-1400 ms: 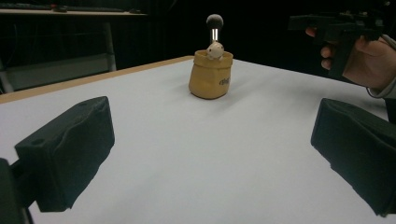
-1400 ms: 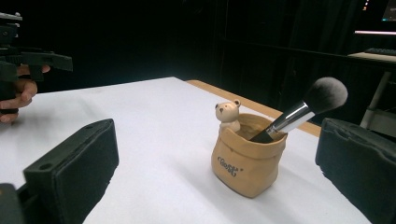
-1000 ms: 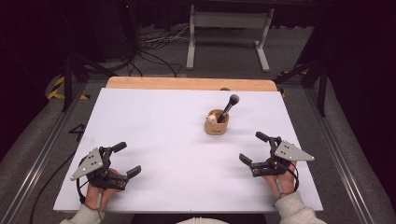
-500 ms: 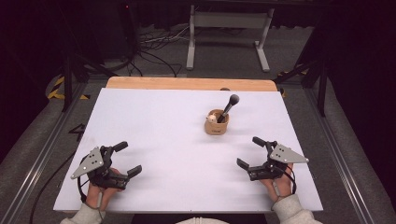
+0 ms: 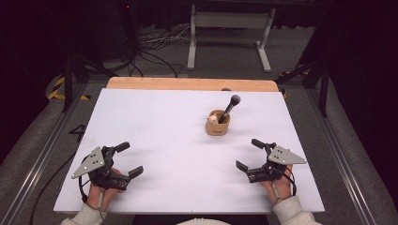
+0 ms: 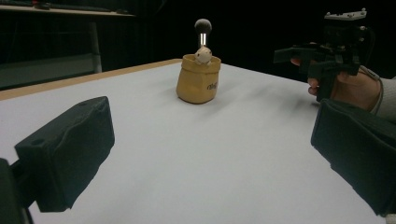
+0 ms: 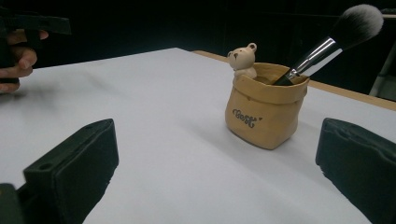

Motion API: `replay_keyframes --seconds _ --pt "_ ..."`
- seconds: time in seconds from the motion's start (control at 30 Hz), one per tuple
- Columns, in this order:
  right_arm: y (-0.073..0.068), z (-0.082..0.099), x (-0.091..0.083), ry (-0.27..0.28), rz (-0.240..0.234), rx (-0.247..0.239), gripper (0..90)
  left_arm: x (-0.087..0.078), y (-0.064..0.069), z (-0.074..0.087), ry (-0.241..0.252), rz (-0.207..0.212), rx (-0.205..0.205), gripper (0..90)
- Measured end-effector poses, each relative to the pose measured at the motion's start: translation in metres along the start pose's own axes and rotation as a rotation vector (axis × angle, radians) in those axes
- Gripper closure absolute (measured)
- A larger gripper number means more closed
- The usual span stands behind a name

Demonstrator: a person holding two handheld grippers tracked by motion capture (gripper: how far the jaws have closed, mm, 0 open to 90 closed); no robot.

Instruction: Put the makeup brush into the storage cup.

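A tan sack-shaped holder [image 5: 218, 125] [image 6: 197, 79] [image 7: 265, 110] stands upright on the white table [image 5: 169, 126], right of centre. A small bear figure [image 7: 243, 58] peeks over its rim. A makeup brush [image 5: 229, 107] [image 7: 334, 38] with a dark bristle head leans out of it, up and to the right. My left gripper [image 5: 126, 160] [image 6: 210, 158] rests open near the front left edge, nothing between its jaws. My right gripper [image 5: 248, 154] [image 7: 219, 172] is open near the front right, its jaws facing the holder from a short way off.
A wooden strip [image 5: 192, 84] runs along the table's far edge. Beyond it are a metal stand [image 5: 228, 33] and cables [image 5: 150, 49] on the dark floor. Metal rails [image 5: 345, 159] flank both sides of the table.
My right gripper has drawn slightly toward the front edge and to the left. The left gripper, holder and brush have stayed put.
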State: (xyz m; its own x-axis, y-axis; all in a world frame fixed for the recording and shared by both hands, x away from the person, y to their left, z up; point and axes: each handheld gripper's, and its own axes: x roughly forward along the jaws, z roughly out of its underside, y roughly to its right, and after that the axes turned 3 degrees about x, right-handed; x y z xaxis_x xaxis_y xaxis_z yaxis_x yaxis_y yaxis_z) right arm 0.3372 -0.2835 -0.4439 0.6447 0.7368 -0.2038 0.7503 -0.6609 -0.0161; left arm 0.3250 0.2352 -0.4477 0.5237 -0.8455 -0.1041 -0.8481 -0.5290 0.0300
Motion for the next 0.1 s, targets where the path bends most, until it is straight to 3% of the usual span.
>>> replay_keyframes --seconds 0.1 --pt "0.0001 -0.0001 -0.0001 0.004 -0.001 0.001 0.0 0.0000 0.0001 0.0000 0.001 0.002 -0.002 0.1"
